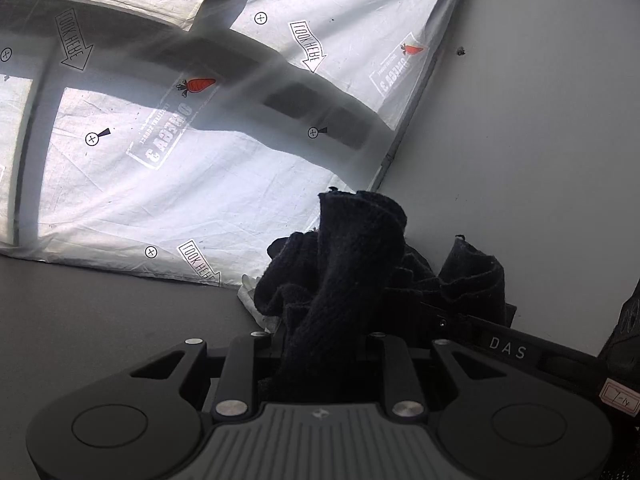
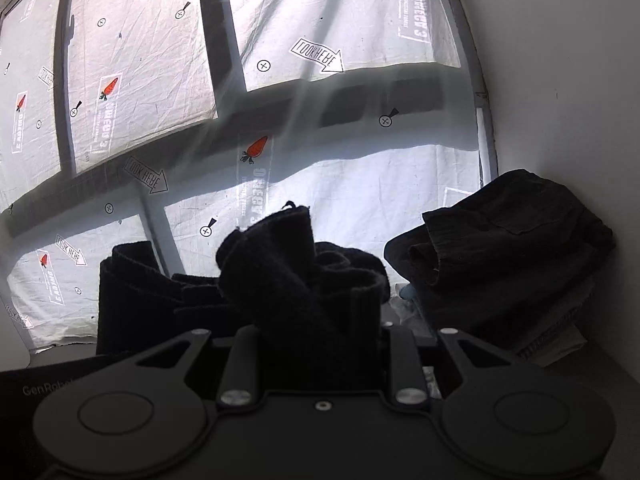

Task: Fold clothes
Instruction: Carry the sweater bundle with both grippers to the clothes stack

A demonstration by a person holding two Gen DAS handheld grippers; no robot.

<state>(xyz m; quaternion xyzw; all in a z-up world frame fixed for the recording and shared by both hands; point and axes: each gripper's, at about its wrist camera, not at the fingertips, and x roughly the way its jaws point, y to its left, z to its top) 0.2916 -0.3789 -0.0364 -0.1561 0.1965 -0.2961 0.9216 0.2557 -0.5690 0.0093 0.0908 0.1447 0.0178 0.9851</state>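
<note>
Looking along the left gripper [image 1: 320, 344], we see a black knitted garment [image 1: 340, 264] bunched up between its fingers, the fabric rising in thick rolled folds straight out of the jaws, which are closed on it. The same dark cloth trails off to the right, where another upright fold [image 1: 476, 276] stands beside a black bar marked "DAS" [image 1: 508, 348]. In the right wrist view we find the right gripper [image 2: 316, 344] likewise clamped on a wad of the black knit [image 2: 296, 276], with a broad flap of it [image 2: 132, 292] hanging to the left of the jaws. So the garment is held off the surface by both grippers, gathered rather than spread flat. Just to the right of it in that view we see a stack of dark clothes [image 2: 508, 248] resting against the pale wall [image 2: 560, 80], with a lighter striped piece at its base. Below the garment lies a dark grey tabletop [image 1: 100, 300], and a scrap of white crumpled material [image 1: 256, 300] peeks out at the left edge of the cloth. Behind everything we see a white printed sheet [image 1: 180, 184] hung over a window, carrying red carrots, "LOOK HERE" arrows and small circled crosses, with the dark bars of the window frame showing through it.
</note>
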